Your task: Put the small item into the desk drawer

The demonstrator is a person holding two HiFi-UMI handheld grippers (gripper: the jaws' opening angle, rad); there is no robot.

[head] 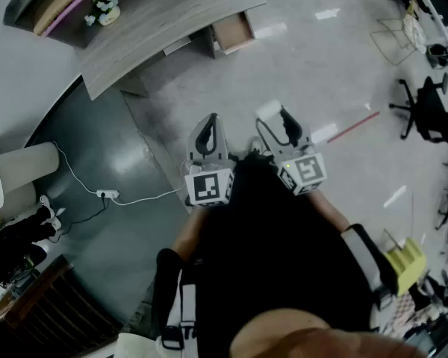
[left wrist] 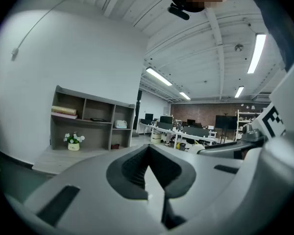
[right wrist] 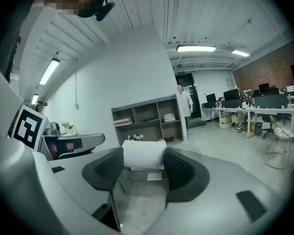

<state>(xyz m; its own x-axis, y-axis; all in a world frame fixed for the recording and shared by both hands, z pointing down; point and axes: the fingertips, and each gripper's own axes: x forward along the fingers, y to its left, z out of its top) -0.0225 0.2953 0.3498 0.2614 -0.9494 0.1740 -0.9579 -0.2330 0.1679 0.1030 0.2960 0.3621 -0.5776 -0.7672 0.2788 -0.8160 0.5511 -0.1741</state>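
Grasping the small item [right wrist: 143,153], the right gripper [right wrist: 143,169] sits beside the clenched, empty left gripper [left wrist: 148,152]; the desk drawer [head: 234,32] stands open far off.

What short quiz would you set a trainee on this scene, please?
1. True or false: the desk drawer is open.
2. Multiple choice: the right claw holds A) a pen, B) a white item, C) nothing.
3. Fill in: the left claw is empty, and its jaws stand ____.
Key: 1 true; 2 B; 3 together.
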